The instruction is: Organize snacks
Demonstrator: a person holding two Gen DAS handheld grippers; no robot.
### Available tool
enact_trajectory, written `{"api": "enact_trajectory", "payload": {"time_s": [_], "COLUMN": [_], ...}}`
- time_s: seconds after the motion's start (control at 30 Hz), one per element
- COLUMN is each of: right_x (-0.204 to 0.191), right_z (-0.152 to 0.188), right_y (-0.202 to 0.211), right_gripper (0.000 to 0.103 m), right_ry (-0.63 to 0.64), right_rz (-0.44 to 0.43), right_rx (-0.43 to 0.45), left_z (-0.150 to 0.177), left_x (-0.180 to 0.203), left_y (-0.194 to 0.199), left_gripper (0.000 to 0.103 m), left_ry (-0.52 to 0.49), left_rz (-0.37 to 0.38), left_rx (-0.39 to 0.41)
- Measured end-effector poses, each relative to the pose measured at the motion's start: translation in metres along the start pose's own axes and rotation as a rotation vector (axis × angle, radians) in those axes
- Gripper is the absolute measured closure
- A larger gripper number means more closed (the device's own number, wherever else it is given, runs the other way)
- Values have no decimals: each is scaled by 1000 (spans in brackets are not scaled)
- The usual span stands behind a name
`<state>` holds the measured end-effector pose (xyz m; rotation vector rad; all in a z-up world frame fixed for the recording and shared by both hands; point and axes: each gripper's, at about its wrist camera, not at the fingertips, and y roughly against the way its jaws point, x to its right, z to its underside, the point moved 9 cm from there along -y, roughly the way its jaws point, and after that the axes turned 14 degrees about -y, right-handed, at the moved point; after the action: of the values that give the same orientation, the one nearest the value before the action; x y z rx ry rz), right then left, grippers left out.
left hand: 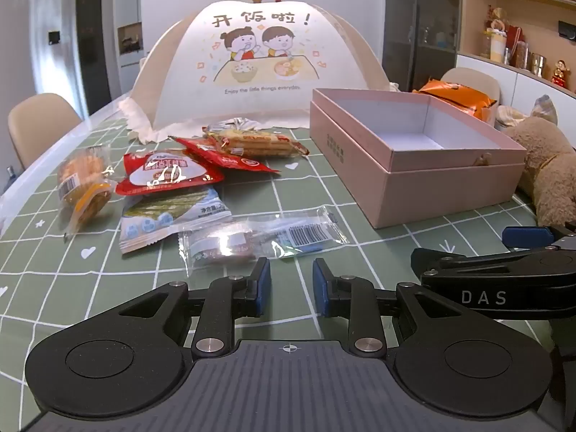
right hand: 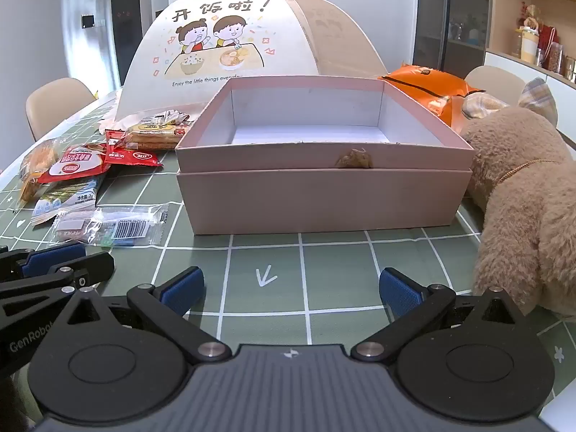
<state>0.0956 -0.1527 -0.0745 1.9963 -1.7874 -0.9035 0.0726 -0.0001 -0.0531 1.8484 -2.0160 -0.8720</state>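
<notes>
Several snack packets lie in a loose heap on the green checked tablecloth, left of an open pink box (left hand: 450, 194) whose white inside is bare. Nearest to my left gripper (left hand: 291, 270) is a clear packet with a barcode (left hand: 259, 237). The gripper's blue pads stand a small way apart just short of it, with nothing between them. Behind that packet lie a blue-white packet (left hand: 169, 216), a red packet (left hand: 165, 176), a biscuit pack (left hand: 252, 142) and bagged bread (left hand: 84, 187). My right gripper (right hand: 291, 277) is wide open over bare cloth in front of the box (right hand: 324, 201).
A cartoon-printed mesh food cover (left hand: 252, 64) stands behind the snacks. A brown plush toy (right hand: 522, 198) lies against the box's right side, with an orange bag (right hand: 424, 86) behind it. Beige chairs stand around the table and shelves line the right wall.
</notes>
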Motion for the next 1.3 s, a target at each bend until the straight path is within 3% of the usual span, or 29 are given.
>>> {"api": "enact_trajectory", "payload": {"time_s": [1.3], "right_x": [0], "right_z": [0], "right_y": [0], "right_gripper": [0], "right_ry": [1], "right_rz": [0], "right_rx": [1], "left_z": [0], "left_x": [0], "left_y": [0], "left_gripper": [72], "left_ry": [-2], "left_rz": [-2], "left_rx": [0]}}
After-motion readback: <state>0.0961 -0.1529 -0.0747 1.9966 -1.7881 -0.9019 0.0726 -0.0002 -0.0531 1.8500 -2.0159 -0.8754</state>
